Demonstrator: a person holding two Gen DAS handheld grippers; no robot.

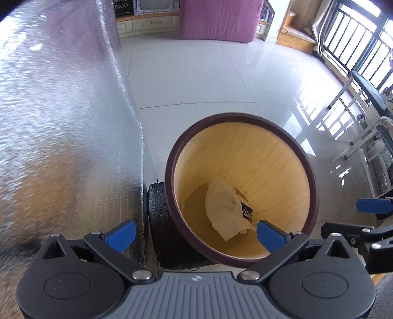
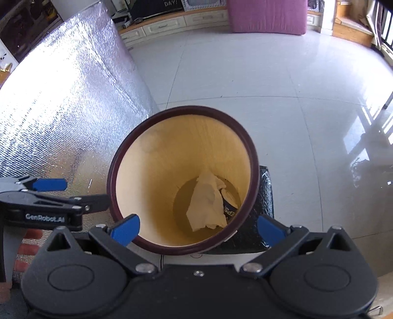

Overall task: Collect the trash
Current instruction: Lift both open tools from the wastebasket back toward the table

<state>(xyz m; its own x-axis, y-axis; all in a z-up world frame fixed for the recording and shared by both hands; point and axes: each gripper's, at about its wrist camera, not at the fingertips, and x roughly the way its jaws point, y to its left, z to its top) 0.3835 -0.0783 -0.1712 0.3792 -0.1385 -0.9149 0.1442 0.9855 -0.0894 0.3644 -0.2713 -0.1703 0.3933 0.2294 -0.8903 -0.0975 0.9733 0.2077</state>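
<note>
Holding one tissue (image 2: 206, 203) and one can (image 2: 229, 207), one bin (image 2: 127, 147).

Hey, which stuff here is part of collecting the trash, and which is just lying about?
Part of the job:
trash bin
crumpled tissue inside it
dark can beneath the tissue
left tongs, right tongs, both open

Just there:
silver foil cover
pink cushion

Bin (image 2: 122, 157) w/ tissue (image 2: 206, 203) + can (image 2: 229, 208) inside; right hand-held gripper (image 2: 196, 229) empty, spread.
</note>
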